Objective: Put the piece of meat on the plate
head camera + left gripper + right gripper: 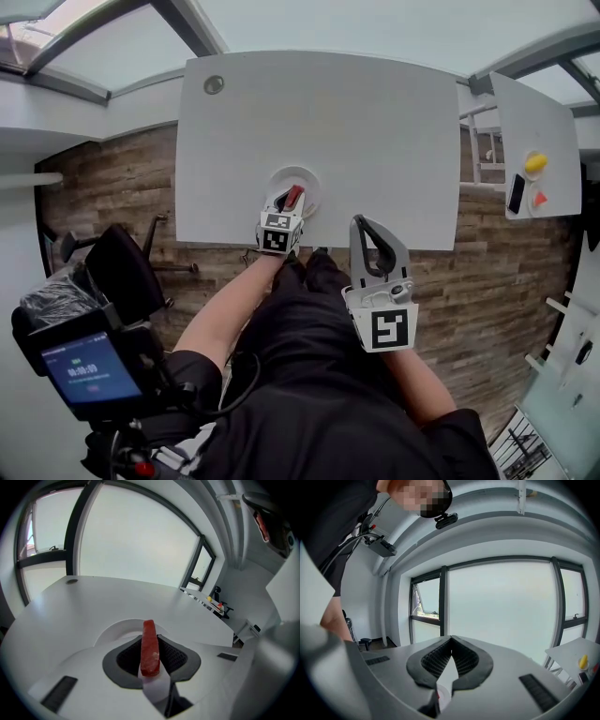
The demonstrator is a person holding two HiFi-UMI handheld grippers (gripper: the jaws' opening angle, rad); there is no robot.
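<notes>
Head view, table: a white rectangular table [328, 122] stands on a wood-plank floor [497, 253], with a small grey round cap [214, 84] set in its far left corner.
Head view, plate: a round white plate [310, 180] sits close to the table's near edge.
Head view, meat: a red slab-shaped piece of meat [295, 195] is over the plate, gripped by the left gripper [287, 203]. I cannot tell whether it touches the plate.
Head view, right gripper: the right gripper [359, 225] is held over the person's dark-clothed lap, its tip at the table's near edge, well apart from the plate.
Head view, side table: a second white table [553, 141] at far right carries small yellow, red-orange and black objects.
Left gripper view, jaws: they are only narrowly parted, and the black ribbed pads [127, 657] clamp the meat's two flat sides. The meat stands on edge, its far end poking past the tips.
Left gripper view, plate: its white rim curves just beyond the jaw tips.
Right gripper view, jaws: the tips meet with nothing between them, and they face a large window [501, 606].
</notes>
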